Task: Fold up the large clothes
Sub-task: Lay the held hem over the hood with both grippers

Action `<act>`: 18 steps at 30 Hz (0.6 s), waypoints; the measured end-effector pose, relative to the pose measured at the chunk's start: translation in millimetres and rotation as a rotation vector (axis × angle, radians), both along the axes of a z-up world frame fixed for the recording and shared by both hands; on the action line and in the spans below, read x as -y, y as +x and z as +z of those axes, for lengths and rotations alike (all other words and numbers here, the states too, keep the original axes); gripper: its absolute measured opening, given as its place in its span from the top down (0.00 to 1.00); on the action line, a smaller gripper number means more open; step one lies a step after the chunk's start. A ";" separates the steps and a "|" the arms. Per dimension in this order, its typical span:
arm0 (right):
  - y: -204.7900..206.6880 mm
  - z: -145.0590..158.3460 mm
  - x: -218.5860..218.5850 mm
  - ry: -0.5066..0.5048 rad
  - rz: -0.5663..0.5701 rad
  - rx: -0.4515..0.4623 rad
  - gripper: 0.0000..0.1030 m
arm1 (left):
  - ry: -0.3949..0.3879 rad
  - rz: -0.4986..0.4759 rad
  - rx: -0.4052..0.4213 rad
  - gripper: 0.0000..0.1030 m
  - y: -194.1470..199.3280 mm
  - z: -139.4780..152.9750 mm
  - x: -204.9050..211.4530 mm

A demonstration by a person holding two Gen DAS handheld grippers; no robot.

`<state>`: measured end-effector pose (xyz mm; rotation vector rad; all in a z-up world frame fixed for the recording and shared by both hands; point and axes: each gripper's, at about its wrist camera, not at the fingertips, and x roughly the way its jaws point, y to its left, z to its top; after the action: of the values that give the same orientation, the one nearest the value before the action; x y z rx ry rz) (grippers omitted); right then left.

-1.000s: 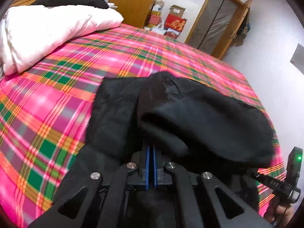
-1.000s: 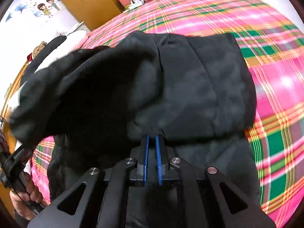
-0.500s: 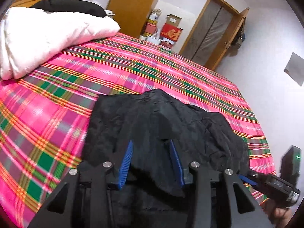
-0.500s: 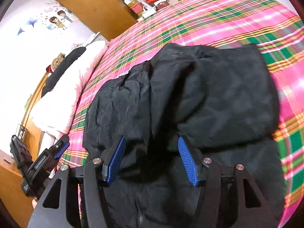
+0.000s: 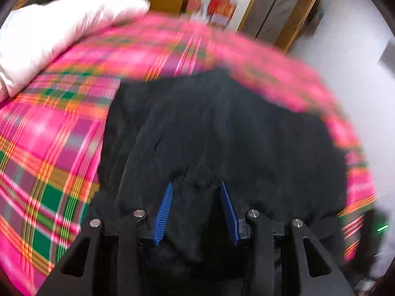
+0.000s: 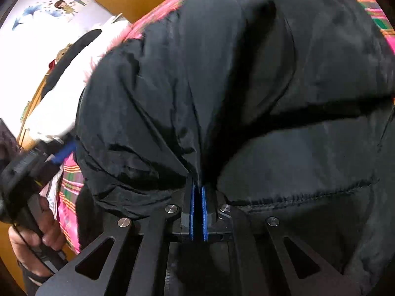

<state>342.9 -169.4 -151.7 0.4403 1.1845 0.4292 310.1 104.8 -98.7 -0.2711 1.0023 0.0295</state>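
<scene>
Pink, green and orange plaid bedsheet (image 5: 49, 153) is spread under a bulky black padded jacket (image 5: 222, 133), seen ahead of both pairs of jaws.

At the left gripper (image 5: 196, 209) the blue ribbed pads are held apart, with a lobe of the black jacket lying between them and not clearly pinched; beyond them the garment is piled on the sheet, and a white quilt (image 5: 56, 32) is seen far to the left. The right gripper (image 6: 197, 212) has just been closed: its pads are pressed together on a gathered fold of jacket cloth at their tips. A hand (image 6: 34, 231) gripping the other tool's handle is visible left of these jaws.
</scene>
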 end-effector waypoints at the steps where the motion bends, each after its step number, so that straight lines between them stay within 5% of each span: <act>1: 0.5 3.0 -0.1 -0.011 0.007 0.003 0.96 | 0.004 0.002 -0.034 0.61 2.1 -11.0 0.2; 6: -3.4 32.5 5.5 -0.070 0.007 0.049 0.81 | 0.044 0.000 -0.037 0.62 3.2 -16.1 9.3; 13: 0.5 101.9 13.2 -0.176 -0.058 0.323 0.81 | 0.050 -0.003 -0.055 0.62 3.6 -17.5 10.3; 18: 31.2 72.6 1.3 -0.239 -0.021 0.270 0.81 | 0.063 -0.007 -0.056 0.62 4.9 -19.0 14.1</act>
<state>374.1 -170.7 -79.1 0.1809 0.9538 0.3123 315.0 90.7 -117.7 -0.2102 1.0561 0.0623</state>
